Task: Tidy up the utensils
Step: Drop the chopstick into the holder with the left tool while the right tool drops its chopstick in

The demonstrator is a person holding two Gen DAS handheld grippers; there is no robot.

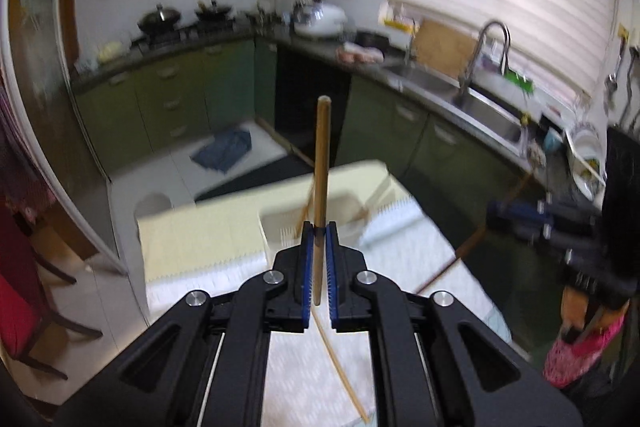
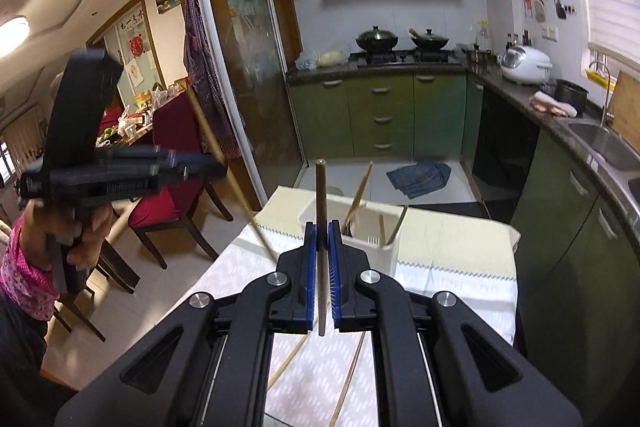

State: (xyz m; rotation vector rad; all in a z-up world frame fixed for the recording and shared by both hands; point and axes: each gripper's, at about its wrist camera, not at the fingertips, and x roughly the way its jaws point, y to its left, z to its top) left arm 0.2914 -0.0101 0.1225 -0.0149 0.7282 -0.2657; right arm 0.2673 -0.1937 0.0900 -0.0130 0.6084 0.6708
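Observation:
My left gripper is shut on a light wooden chopstick that stands up out of the jaws. Beyond it a white utensil holder on the table holds several chopsticks. My right gripper is shut on a darker chopstick, also upright, above the same holder. Each gripper shows in the other's view: the right one blurred at the right with its stick, the left one at the left with its stick. Loose chopsticks lie on the cloth below.
The table wears a white patterned cloth over a cream one. A green counter with a sink runs along the right. Red chairs stand left of the table. A blue cloth lies on the floor. A person's pink sleeve is at the left.

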